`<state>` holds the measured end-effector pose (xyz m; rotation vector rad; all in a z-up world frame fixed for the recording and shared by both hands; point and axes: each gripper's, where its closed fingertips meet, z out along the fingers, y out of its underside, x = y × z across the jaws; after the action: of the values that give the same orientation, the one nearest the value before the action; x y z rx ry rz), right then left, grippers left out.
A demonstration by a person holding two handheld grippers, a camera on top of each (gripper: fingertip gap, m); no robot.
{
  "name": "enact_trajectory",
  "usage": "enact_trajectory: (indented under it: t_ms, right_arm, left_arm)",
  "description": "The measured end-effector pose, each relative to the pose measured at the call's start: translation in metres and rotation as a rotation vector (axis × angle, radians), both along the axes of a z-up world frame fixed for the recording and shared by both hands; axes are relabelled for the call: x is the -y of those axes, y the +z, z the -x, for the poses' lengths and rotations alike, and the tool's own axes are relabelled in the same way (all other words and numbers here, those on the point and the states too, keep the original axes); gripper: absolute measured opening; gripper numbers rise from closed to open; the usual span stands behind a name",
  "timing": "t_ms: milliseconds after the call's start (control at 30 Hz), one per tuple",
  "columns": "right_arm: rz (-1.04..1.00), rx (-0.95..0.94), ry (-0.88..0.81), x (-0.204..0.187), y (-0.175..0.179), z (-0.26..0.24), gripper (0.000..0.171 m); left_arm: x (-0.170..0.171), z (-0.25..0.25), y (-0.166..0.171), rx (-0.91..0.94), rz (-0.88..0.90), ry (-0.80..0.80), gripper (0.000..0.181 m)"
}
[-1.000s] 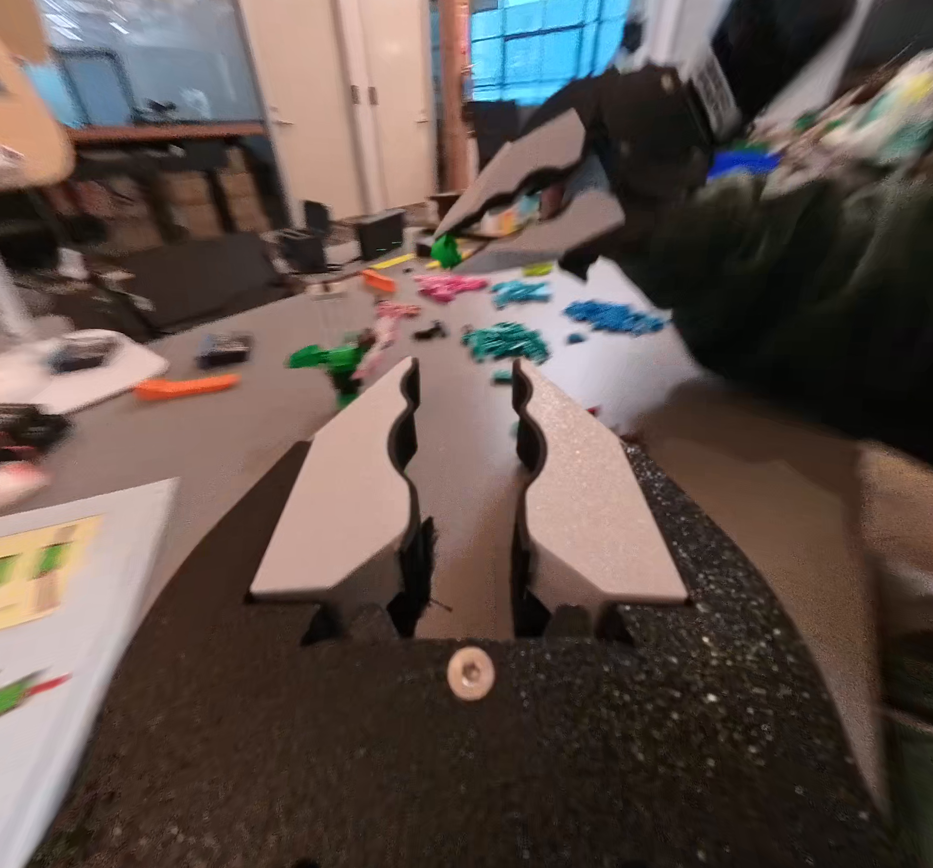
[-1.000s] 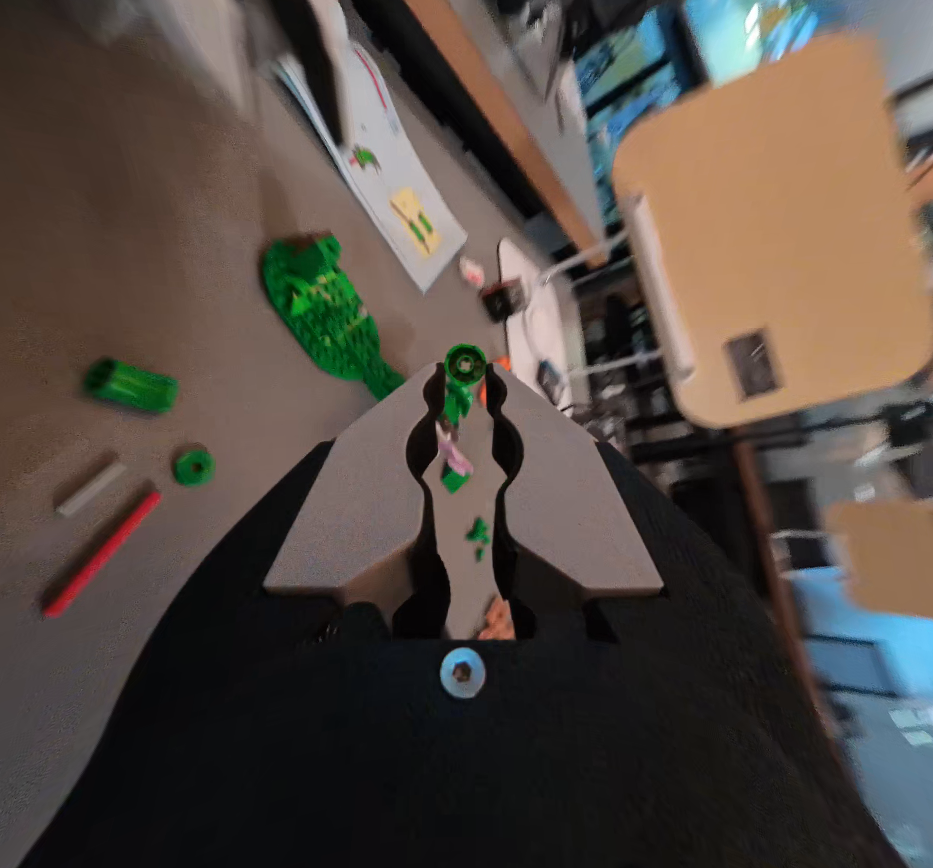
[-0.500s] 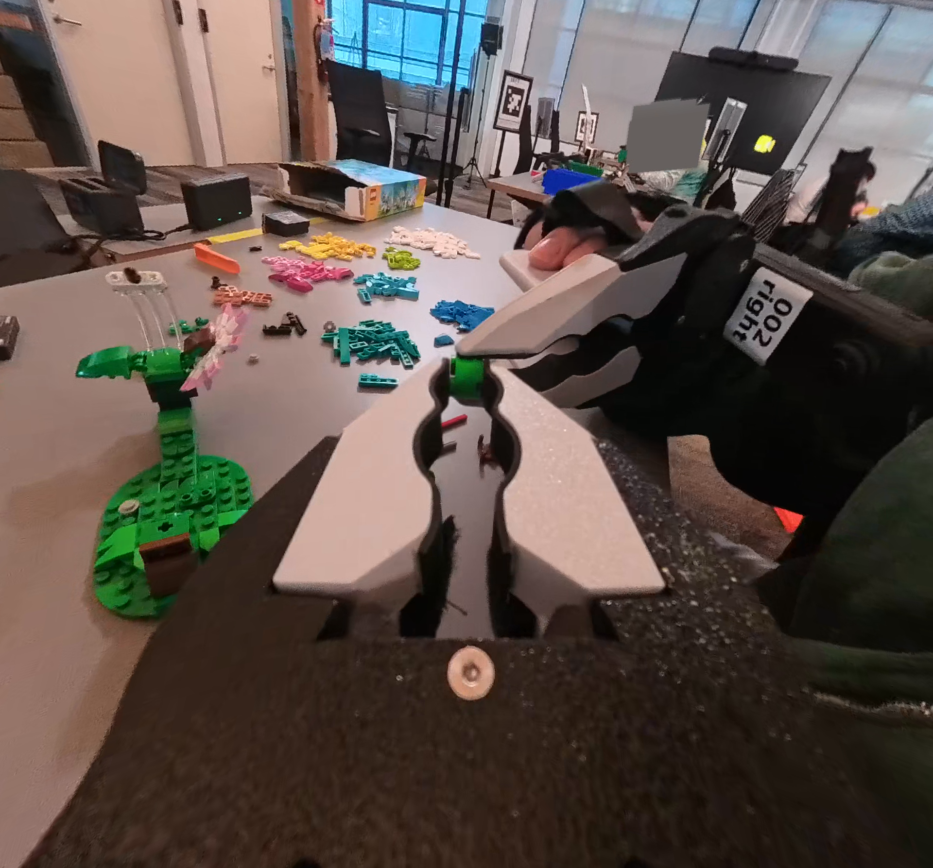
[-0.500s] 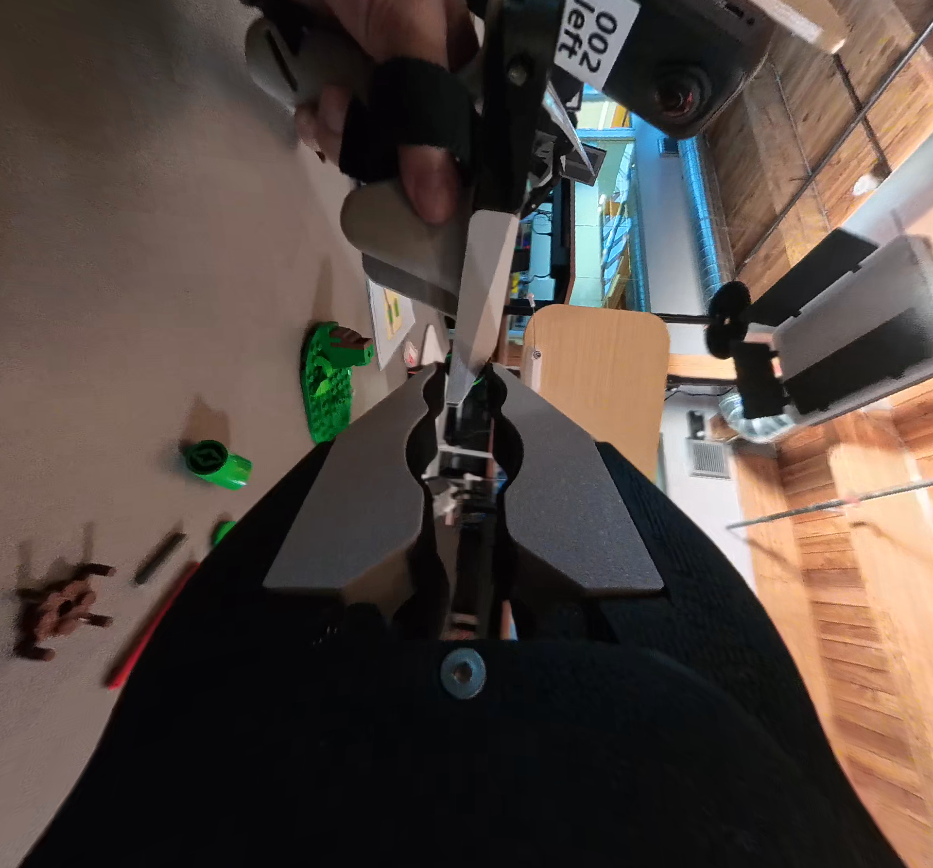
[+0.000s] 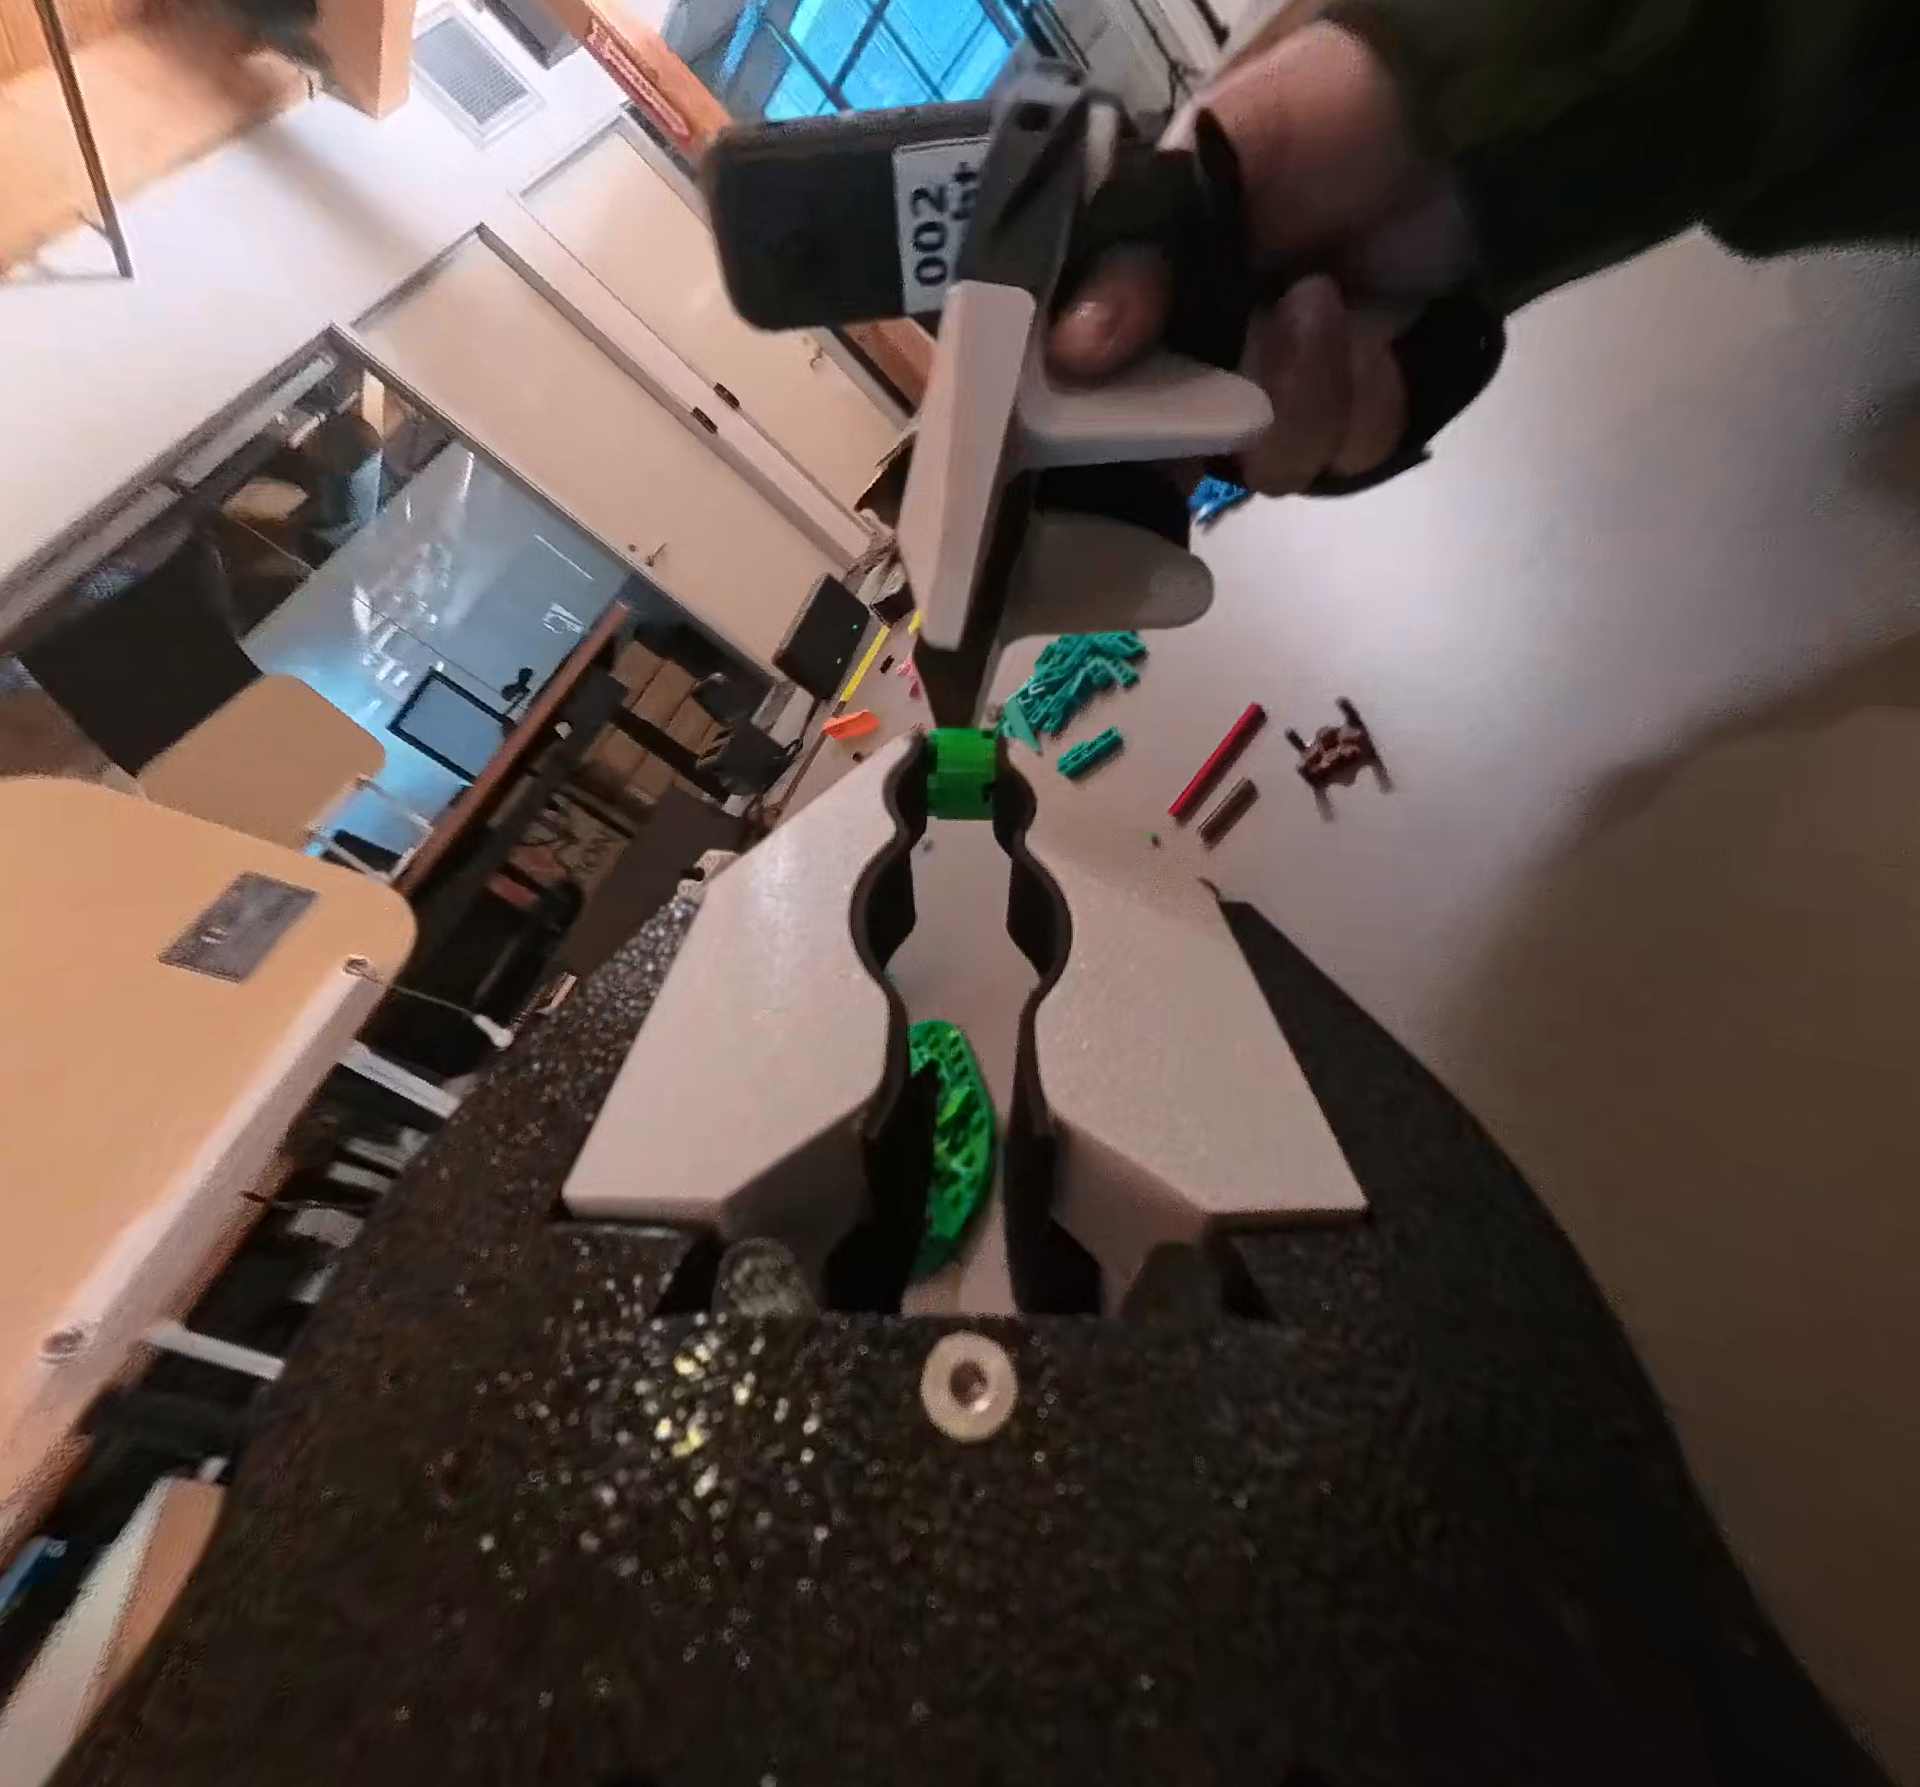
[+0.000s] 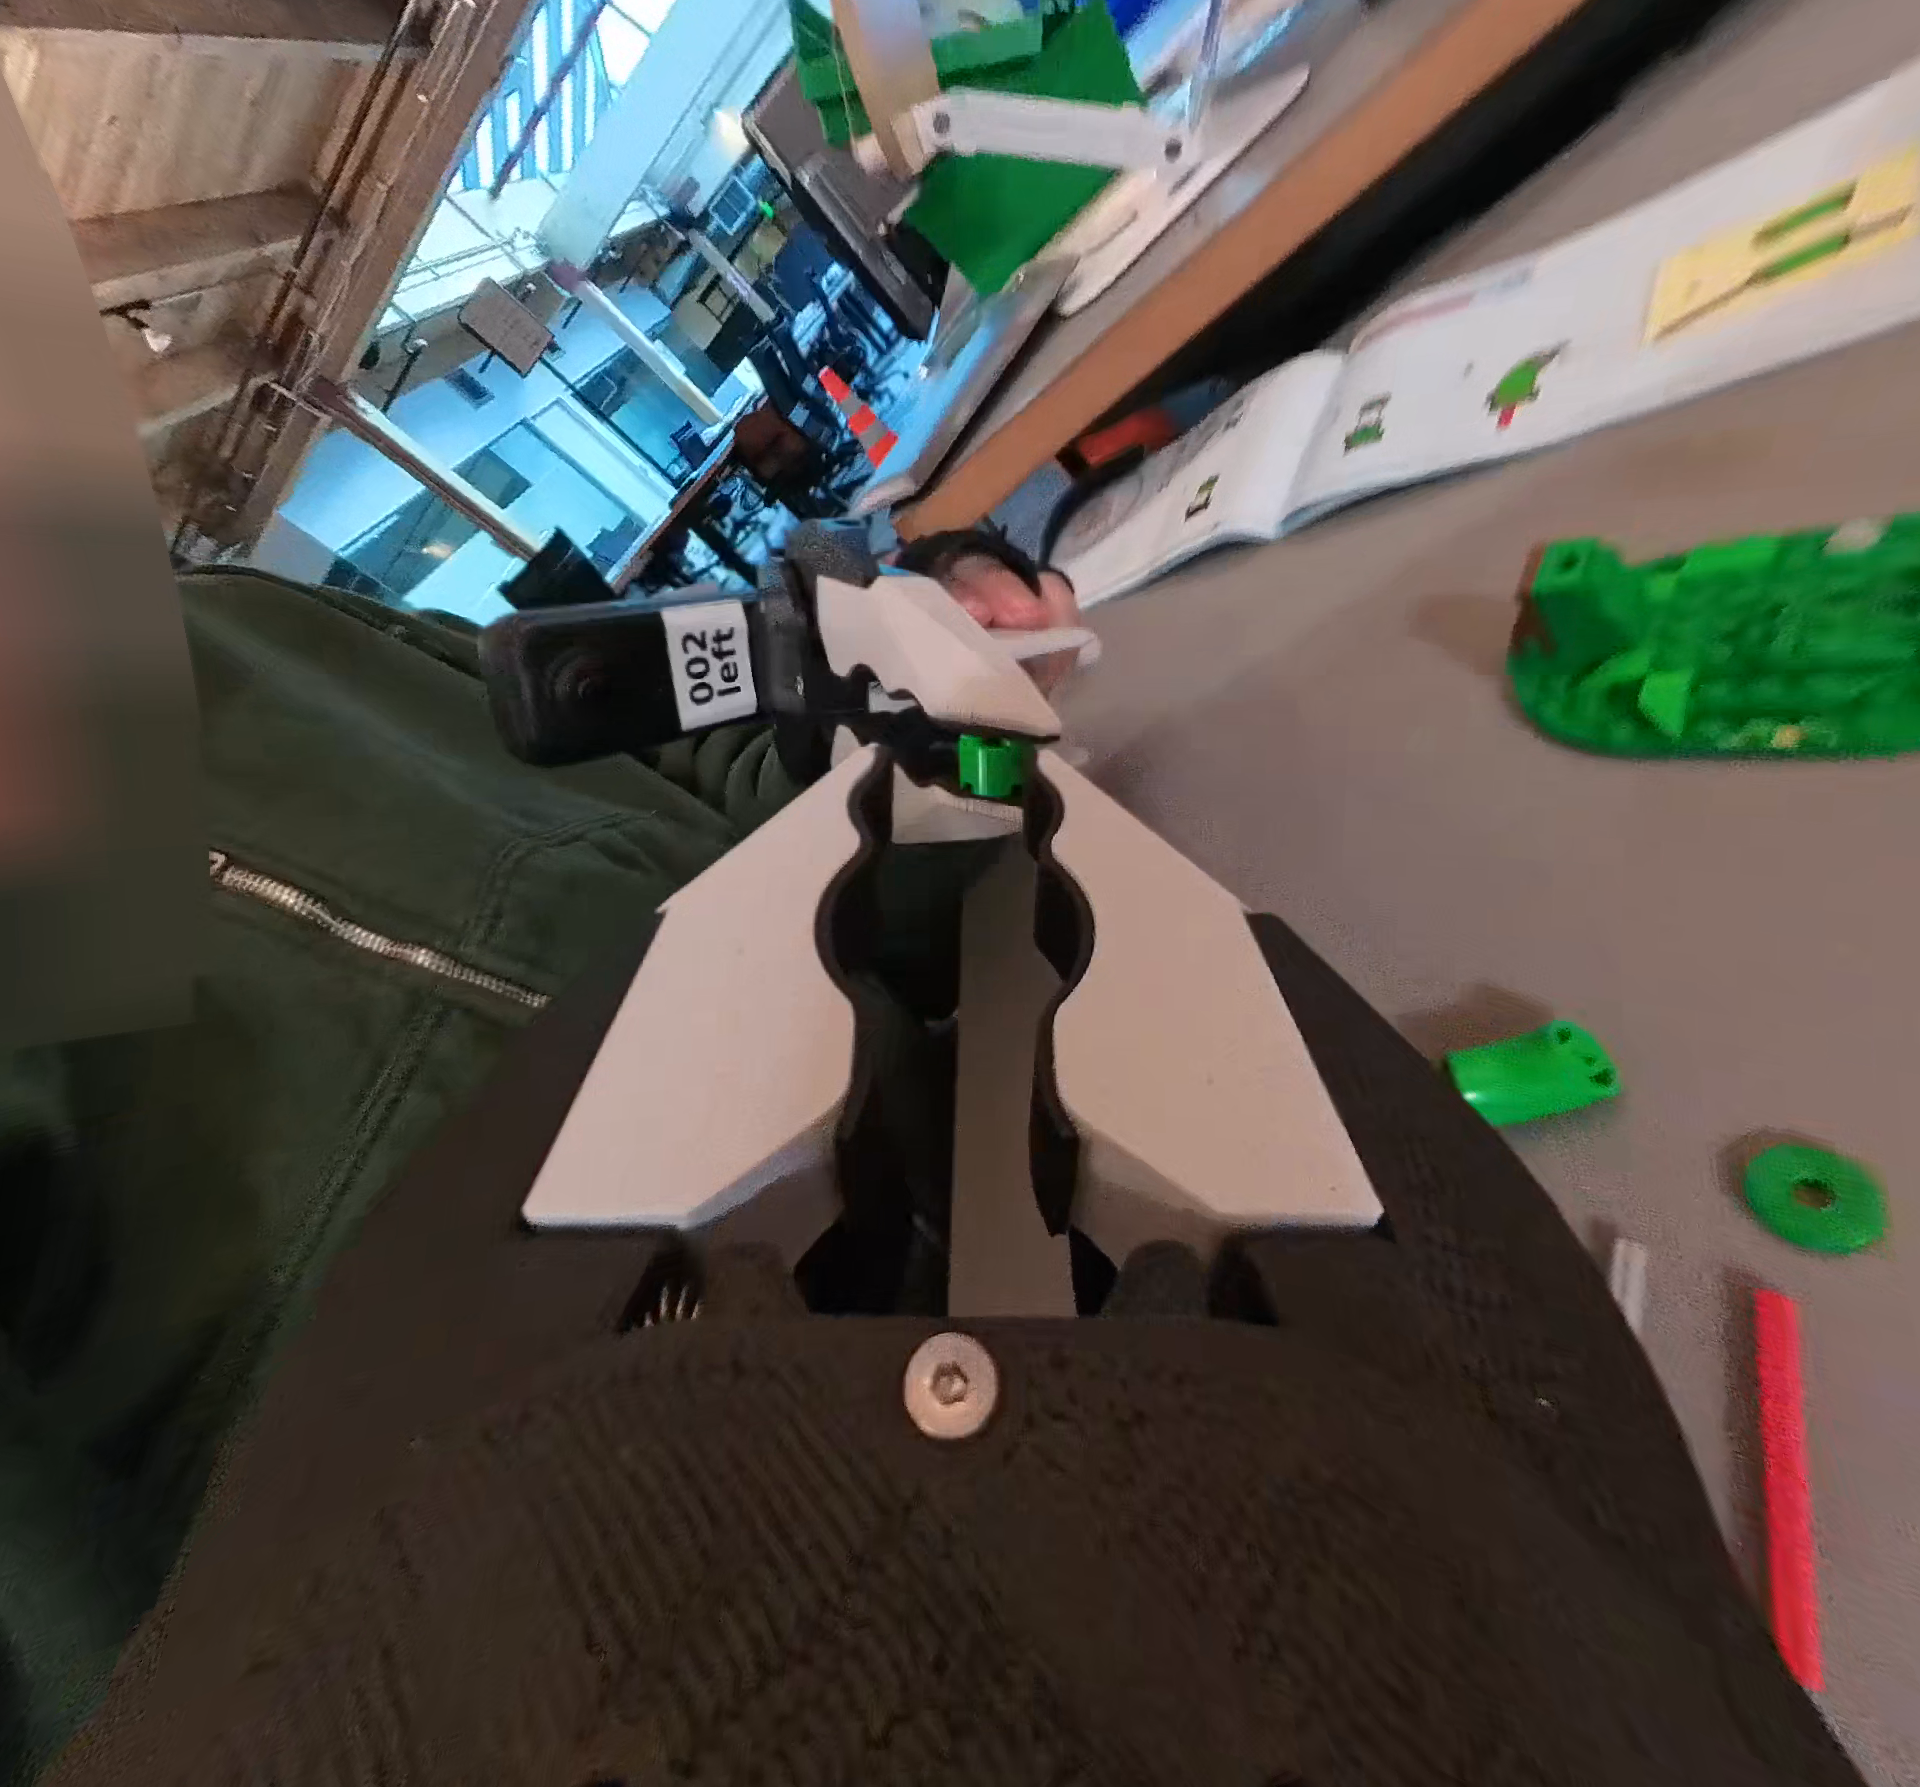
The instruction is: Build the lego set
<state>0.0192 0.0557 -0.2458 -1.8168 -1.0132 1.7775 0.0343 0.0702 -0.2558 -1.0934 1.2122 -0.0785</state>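
Left wrist view: the left gripper (image 5: 961,773) pinches a small bright-green round lego piece (image 5: 961,773) at its very tips, held above the grey table (image 5: 1558,802). The right gripper (image 5: 951,672) points down at the piece from above; whether its jaws are closed I cannot tell. The green studded lego base plate (image 5: 951,1145) lies below.

Right wrist view: the right gripper (image 6: 956,781) stands narrowly parted with nothing clamped inside, tips beside the piece (image 6: 987,766). A green cylinder (image 6: 1532,1072), green ring (image 6: 1813,1197) and red rod (image 6: 1787,1488) lie loose.

The grip looks shallow; a sideways nudge from the right tips could pop the piece free.
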Motion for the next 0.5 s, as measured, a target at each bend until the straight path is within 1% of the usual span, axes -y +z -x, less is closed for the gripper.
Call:
enact_trajectory:
  t_ms: [267, 367, 500]
  right_arm:
    - [0.004, 0.124, 0.000, -0.001, -0.018, 0.000, 0.024]
    - [0.002, 0.133, -0.005, -0.002, -0.022, -0.001, 0.015]
    - [-0.007, 0.141, -0.017, -0.002, -0.027, -0.004, 0.014]
  left_arm:
    - [0.000, -0.005, -0.015, -0.118, -0.053, 0.015, 0.009]
    - [0.001, -0.007, -0.016, -0.124, -0.046, 0.009, 0.009]
    - [0.002, -0.009, -0.020, -0.127, -0.006, 0.000, 0.009]
